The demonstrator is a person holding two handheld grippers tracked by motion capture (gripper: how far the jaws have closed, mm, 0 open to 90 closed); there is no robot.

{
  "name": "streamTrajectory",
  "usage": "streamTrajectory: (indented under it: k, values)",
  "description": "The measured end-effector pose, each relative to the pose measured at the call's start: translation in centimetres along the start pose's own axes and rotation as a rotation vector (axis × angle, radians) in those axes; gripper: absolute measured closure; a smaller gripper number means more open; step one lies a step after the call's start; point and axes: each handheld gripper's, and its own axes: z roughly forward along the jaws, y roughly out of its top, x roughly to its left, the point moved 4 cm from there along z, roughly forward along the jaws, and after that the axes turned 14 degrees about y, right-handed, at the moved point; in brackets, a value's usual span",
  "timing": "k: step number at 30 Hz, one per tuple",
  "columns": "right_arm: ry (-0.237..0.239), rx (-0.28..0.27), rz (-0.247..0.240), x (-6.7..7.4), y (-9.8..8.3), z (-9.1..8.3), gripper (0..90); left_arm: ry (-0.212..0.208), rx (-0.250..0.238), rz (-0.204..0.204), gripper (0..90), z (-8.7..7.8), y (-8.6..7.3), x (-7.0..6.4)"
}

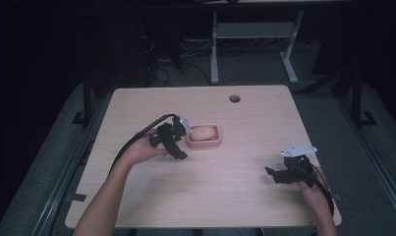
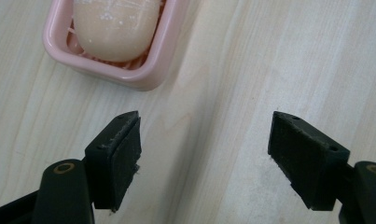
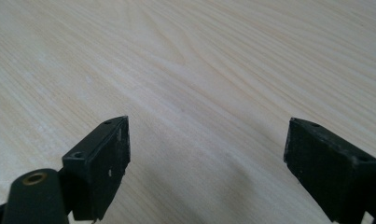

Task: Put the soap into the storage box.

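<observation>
A lab or test room, by the look of it. A light wooden desk (image 1: 200, 196) with a round cable hole (image 1: 234, 98) near its far edge stands on grey carpet (image 1: 323, 118), the surroundings dark. Beyond the far edge, the white legs of another desk (image 1: 214, 49) and loose cables (image 1: 161, 73) trail over the floor. Black stand feet (image 1: 80, 118) flank the desk's left and right edges, framing it like a recording rig.

Pink dish (image 1: 204, 144) — cream soap (image 1: 202, 133)
</observation>
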Motion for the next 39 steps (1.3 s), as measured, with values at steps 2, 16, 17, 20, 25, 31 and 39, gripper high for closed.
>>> streamTrajectory:
  k: [2,16,17,20,25,31,39]
  values:
    - [0.001,0.002,0.001,0.0,0.0,0.0,13.8,0.0,-0.001,-0.002,25.4,0.0,-0.2,-0.2]
    - [0.001,0.0,-0.001,0.3,0.2,0.1,13.9,0.003,0.008,-0.011,25.5,-0.2,-1.6,-1.1]
    - [0.001,0.002,-0.003,0.3,0.2,0.1,13.9,0.003,0.008,-0.011,25.5,-0.2,-1.6,-1.1]
    - [0.002,0.003,-0.004,0.3,0.2,0.1,13.9,0.008,0.014,-0.007,25.5,-0.4,-2.0,-1.5]
    - [-0.002,0.001,-0.006,0.3,0.2,0.0,13.9,0.01,0.006,-0.009,25.5,-0.5,-2.4,-1.8]
    - [-0.004,0.009,-0.009,0.4,0.2,0.1,13.9,0.008,0.007,-0.012,25.5,-0.5,-3.0,-2.1]
    - [-0.005,0.012,-0.008,0.4,0.2,0.2,13.9,0.007,0.002,-0.026,25.3,-0.9,-4.1,-2.5]
